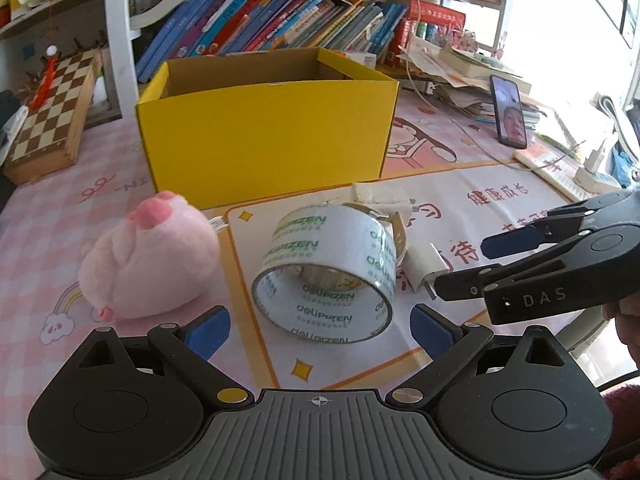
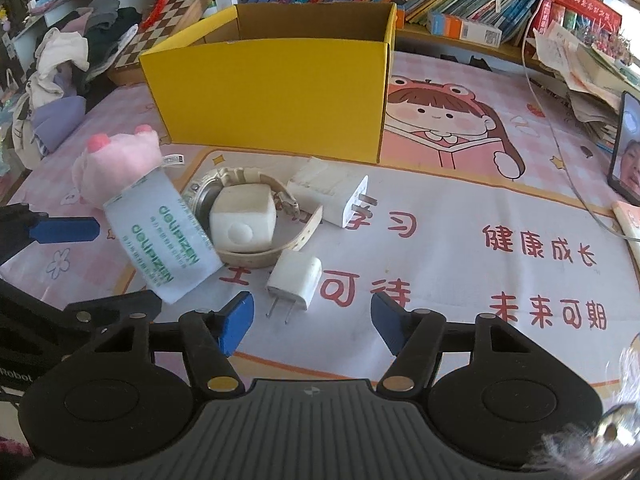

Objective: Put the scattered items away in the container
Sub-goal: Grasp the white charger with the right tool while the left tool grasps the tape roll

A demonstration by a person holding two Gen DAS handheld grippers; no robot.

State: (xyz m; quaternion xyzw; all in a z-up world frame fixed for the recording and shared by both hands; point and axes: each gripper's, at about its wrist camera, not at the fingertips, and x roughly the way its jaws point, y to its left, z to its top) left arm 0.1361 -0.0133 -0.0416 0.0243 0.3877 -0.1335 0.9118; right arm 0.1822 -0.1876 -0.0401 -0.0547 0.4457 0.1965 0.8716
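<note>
Six items sat outside yellow box (image 2: pixel 276 92): tape roll (image 1: pixel 326 276), plush pig (image 1: pixel 150 256), chargers, watch, cube; both grippers gaped empty.

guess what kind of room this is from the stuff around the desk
Probably a child's study desk at home. A shelf of leaning books runs behind the yellow box, the desk mat shows a cartoon girl with study slogans, and a folded chessboard sits to one side.

The clear roll of packing tape (image 1: pixel 326 276) has "deliPIZEN" printed all over in green. The black right gripper (image 1: pixel 464 268) says "DAS". The pink cartoon desk mat (image 2: pixel 520 216) reads 健康成长 and 未来可期.
</note>
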